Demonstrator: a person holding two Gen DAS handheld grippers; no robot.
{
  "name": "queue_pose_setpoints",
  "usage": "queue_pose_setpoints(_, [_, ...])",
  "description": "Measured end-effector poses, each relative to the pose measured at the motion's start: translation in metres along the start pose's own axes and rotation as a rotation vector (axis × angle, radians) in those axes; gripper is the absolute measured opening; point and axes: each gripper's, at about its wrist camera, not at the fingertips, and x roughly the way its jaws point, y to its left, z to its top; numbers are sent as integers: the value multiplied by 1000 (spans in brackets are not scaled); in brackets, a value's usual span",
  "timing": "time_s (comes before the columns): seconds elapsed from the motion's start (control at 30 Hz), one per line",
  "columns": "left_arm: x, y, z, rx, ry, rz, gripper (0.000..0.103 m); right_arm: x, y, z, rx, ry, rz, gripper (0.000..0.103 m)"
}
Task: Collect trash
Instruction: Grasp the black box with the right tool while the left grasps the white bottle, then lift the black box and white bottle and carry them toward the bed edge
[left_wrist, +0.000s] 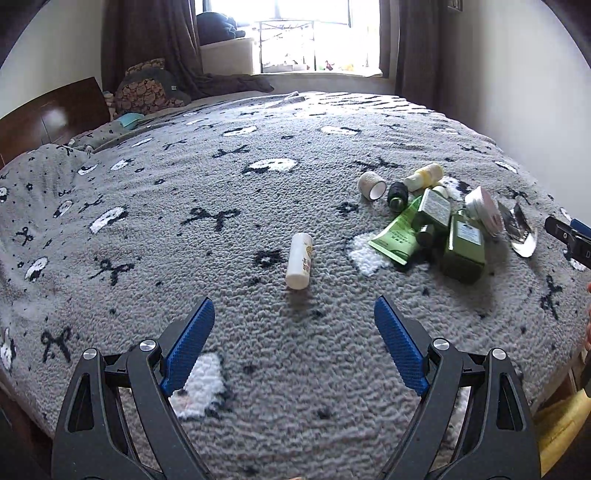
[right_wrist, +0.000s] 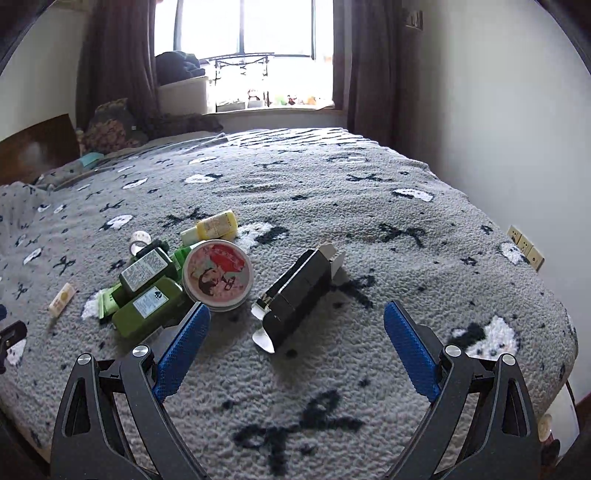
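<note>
On the bed (left_wrist: 258, 369), over its grey patterned blanket, I hold both claws spread and empty: my left claw (left_wrist: 294, 314) faces a lone white tube (left_wrist: 300, 260), my right claw (right_wrist: 297, 317) a black carton (right_wrist: 295, 295) beside the pile of green bottles (right_wrist: 147, 310) and a round tin (right_wrist: 218, 275). I judge collecting hasn't begun; next, each claw should advance and straddle its piece before closing.

Both tools match: the left gripper (left_wrist: 294, 317) and right gripper (right_wrist: 297, 321) each have black triangular cut-out arms, round silver screws at the pivots, and two fingers (left_wrist: 192, 347) faced with blue, finely ribbed pads (right_wrist: 412, 349)
</note>
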Motion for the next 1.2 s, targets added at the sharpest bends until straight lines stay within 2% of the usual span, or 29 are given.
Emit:
queue_pose_setpoints(0.17, [44, 0, 11, 3, 19, 22, 82, 35, 18, 6, -2, 41, -24, 87])
queue_pose_setpoints(0.3, [70, 2, 17, -6, 27, 27, 75, 58, 22, 6, 1, 69, -62, 79])
queue_pose_setpoints(0.37, [79, 2, 17, -8, 34, 23, 68, 66, 21, 4, 3, 80, -71, 64])
queue_pose_setpoints(0.43, [87, 2, 17, -14, 52, 0, 54, 71, 20, 3, 10, 91, -78, 53])
queue_pose_setpoints(0.47, [89, 2, 18, -15, 53, -9, 51, 73, 19, 3, 15, 97, -81, 47])
queue_pose_setpoints(0.53, [90, 2, 20, -15, 50, -29, 41, 77, 14, 3, 34, 116, -75, 41])
queue_pose_setpoints(0.6, [91, 2, 22, -16, 51, -52, 23, 80, 8, 2, 56, 130, -63, 33])
queue_pose_setpoints(0.63, [92, 2, 22, -17, 53, -54, 19, 81, 5, 1, 64, 136, -61, 28])
queue_pose_setpoints(0.67, [92, 2, 22, -18, 55, -56, 18, 81, 2, 1, 70, 139, -59, 21])
queue_pose_setpoints(0.77, [91, 1, 21, -12, 56, -57, 18, 82, -6, 0, 78, 152, -46, 10])
queue_pose_setpoints(0.87, [89, 1, 21, -21, 60, -65, 18, 81, -14, 0, 91, 165, -20, 9])
queue_pose_setpoints(1.0, [84, 0, 19, -36, 60, -85, 18, 72, -19, -2, 67, 153, -37, 8])
queue_pose_setpoints(1.2, [55, -9, 16, -15, 22, -92, 18, 37, -32, 2, 27, 79, -81, 7])
